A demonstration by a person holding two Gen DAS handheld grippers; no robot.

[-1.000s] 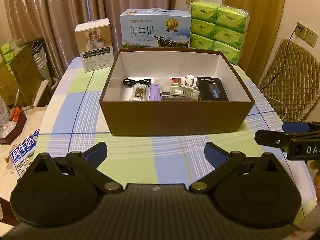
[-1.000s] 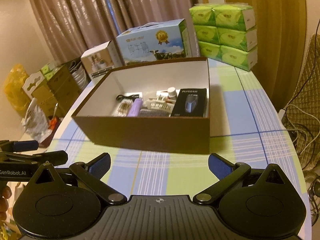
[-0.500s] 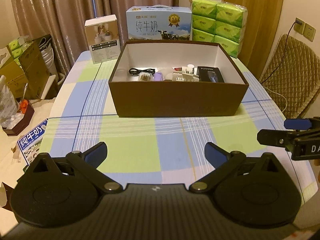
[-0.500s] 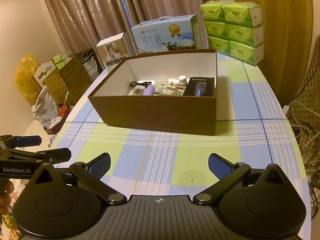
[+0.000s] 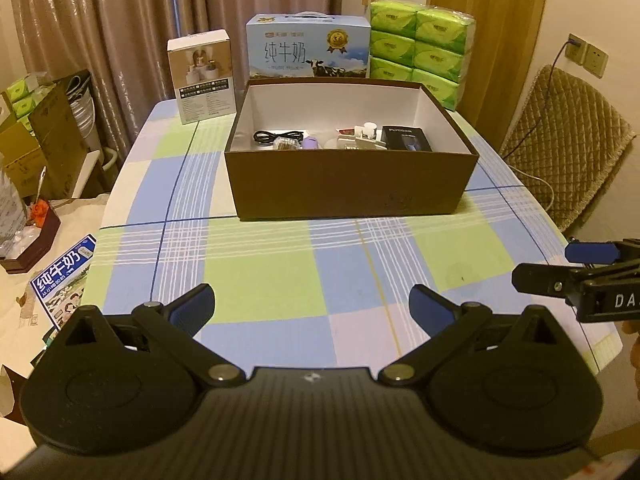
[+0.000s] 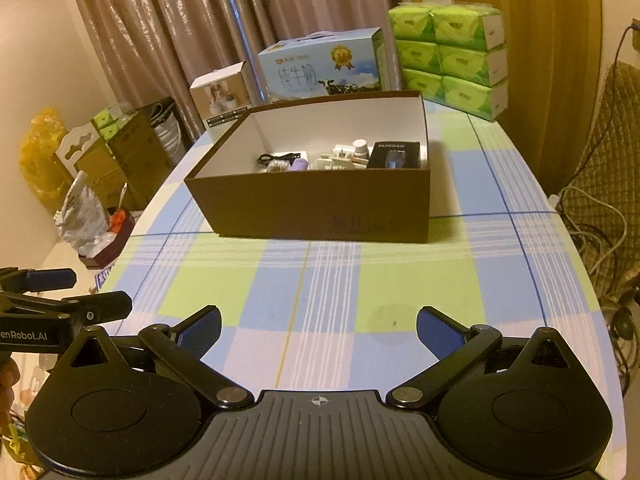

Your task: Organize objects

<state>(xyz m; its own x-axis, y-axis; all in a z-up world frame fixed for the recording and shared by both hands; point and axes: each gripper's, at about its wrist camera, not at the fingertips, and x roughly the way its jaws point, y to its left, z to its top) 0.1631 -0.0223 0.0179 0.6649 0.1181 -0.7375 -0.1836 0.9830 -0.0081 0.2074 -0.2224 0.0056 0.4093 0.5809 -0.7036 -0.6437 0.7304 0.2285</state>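
Black tongs [image 5: 312,304], blue pads [image 5: 194,304]

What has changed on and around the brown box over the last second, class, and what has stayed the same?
Both the left hand-held gripper and the right hand-held gripper drew back from the brown box, which now looks smaller and farther off. Nothing was gripped or released. Both are open and empty as before, and the black cable and black case lie unmoved inside the box.

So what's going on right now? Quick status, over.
Left hand-held gripper open, empty. Right hand-held gripper open, empty. Brown box on checked tablecloth, small items inside. Nothing between grippers and box.
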